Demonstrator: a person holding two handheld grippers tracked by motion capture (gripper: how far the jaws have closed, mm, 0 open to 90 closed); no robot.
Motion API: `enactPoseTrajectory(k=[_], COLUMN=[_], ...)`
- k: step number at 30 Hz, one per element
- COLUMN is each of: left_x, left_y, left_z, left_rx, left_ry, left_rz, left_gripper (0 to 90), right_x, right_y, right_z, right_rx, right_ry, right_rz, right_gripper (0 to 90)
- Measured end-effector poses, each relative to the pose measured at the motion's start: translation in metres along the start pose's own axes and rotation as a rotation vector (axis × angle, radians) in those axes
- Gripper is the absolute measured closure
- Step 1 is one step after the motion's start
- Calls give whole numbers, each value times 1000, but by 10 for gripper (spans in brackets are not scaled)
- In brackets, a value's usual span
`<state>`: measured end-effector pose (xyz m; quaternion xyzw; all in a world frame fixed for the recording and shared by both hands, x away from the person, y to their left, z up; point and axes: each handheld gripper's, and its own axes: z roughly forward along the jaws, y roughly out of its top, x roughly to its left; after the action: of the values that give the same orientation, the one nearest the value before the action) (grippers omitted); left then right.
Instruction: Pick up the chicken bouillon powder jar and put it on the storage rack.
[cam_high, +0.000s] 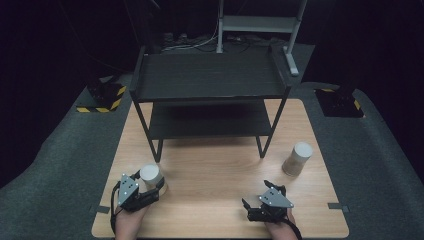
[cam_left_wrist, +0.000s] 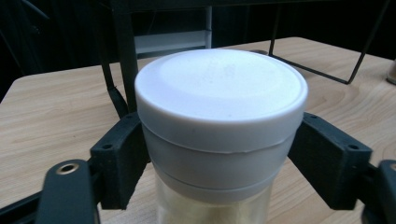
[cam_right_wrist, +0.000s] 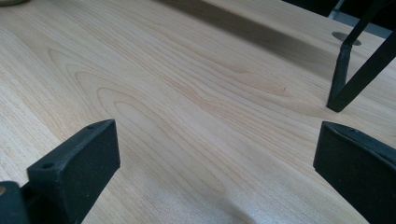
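A wooden desk (cam_high: 220, 170) fills the middle of the high view, set on grey carpet. One black two-tier shelf rack (cam_high: 210, 80) stands across the upper half of the desk, its thin legs coming down at centre left and centre right; the left front leg lands just above the nearer jar and rises right behind it in the left gripper view.

Two white-lidded jars are on the desk. One jar (cam_high: 151, 176) stands upright at lower left, and the second jar (cam_high: 297, 159) stands at centre right, well apart from both hands and with bare wood around it.

Two grippers come in from the bottom edge, each held in a hand. The left gripper (cam_high: 145, 192) sits at lower left, angled up and to the right, its fingers (cam_left_wrist: 119, 158) pressed against both sides of the nearer jar just below the lid (cam_left_wrist: 219, 93). The right gripper (cam_high: 257, 200) rests low at lower right, pointing toward upper left; its fingers (cam_right_wrist: 79, 163) stand wide apart over bare wood with nothing between them, a rack leg at the upper right of its view.
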<state>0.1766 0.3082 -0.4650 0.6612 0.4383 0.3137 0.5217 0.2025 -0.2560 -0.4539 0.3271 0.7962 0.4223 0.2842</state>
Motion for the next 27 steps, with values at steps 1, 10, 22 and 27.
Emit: enactPoseTrajectory(k=[1,10,22,27], left_x=[0,4,0,0], left_y=[-1,-3,2,7], left_z=[0,-2,-4,-9], left_rx=[-2,-7,3,-13], left_ry=[0,-11,-1,-18], left_rz=[4,-14,0,-3], left_gripper=[281,338,340,341], right_x=[0,0,-2,-2], right_y=[0,0,-1,-1], right_z=[0,0,0,0], right_rx=[2,0,-3,-3], right_ry=[0,1,5,5], right_rz=[-1,1,7,8], right_gripper=[0,0,0,0])
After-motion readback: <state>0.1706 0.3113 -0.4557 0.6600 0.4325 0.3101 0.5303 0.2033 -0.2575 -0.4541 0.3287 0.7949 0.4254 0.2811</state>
